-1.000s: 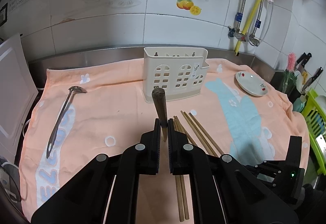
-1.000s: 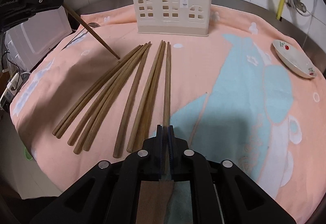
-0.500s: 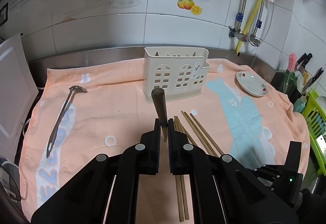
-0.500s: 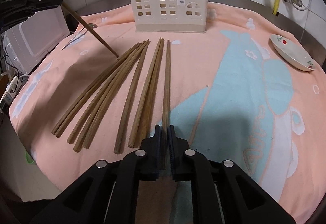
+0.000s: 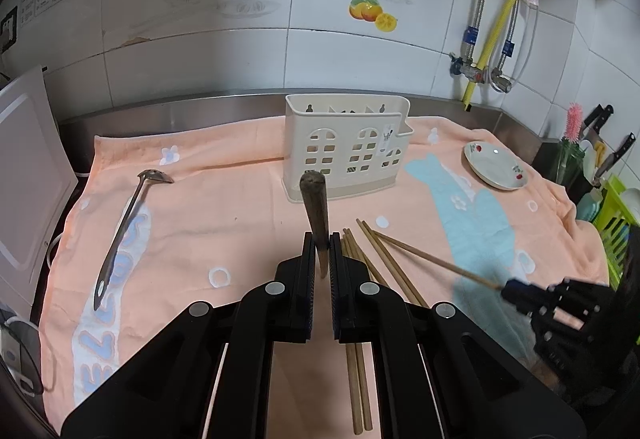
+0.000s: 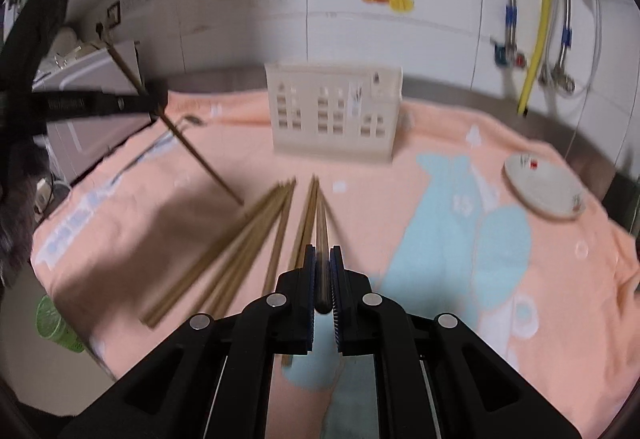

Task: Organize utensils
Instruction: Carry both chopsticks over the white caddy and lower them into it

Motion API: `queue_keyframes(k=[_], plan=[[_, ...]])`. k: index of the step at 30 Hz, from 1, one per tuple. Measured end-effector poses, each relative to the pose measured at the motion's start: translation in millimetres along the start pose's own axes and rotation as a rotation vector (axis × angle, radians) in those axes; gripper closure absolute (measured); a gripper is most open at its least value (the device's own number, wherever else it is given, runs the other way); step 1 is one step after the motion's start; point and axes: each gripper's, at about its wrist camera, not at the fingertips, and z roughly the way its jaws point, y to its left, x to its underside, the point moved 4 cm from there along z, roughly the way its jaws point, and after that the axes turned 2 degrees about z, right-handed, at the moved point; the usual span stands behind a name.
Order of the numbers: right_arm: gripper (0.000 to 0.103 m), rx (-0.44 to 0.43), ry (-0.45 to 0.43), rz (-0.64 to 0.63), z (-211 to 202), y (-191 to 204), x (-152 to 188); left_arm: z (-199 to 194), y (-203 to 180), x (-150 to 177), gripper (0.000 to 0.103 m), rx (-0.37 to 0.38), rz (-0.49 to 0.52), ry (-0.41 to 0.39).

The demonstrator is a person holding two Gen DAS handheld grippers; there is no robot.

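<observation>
A cream utensil caddy point(image 5: 348, 147) point(image 6: 334, 111) stands at the back of the peach towel point(image 5: 224, 207). My left gripper point(image 5: 321, 255) is shut on a brown chopstick point(image 5: 315, 199), whose thick end points up toward the caddy. In the right wrist view that same gripper point(image 6: 158, 105) shows at the left with its chopstick point(image 6: 208, 169) slanting down to the towel. My right gripper point(image 6: 322, 267) point(image 5: 516, 289) is shut on another chopstick point(image 6: 321, 227) point(image 5: 436, 260), lifted off the towel. Several chopsticks point(image 6: 240, 247) point(image 5: 390, 263) lie loose in a fan on the towel.
A metal slotted spoon point(image 5: 124, 231) lies on the towel's left side. A small white plate point(image 5: 496, 165) point(image 6: 544, 187) sits at the right. Knives and a green rack point(image 5: 616, 223) stand at the far right, a white appliance point(image 5: 24, 167) at the left.
My right gripper has risen with its chopstick, whose far end has come up off the towel. The left gripper and its chopstick have not moved.
</observation>
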Motion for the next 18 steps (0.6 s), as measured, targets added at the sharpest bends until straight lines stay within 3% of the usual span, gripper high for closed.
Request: queue_keyframes(k=[10,18], plan=[[0.096,-0.016,-0.069,-0.024,-2,-3,-52,-7,-2,-20,0.097,-0.004,0.024,-0.022],[0.096,-0.043,-0.093,-0.037,-7,-20,-124,-20,-12,-68,0.098,0.014,0.064,-0.081]])
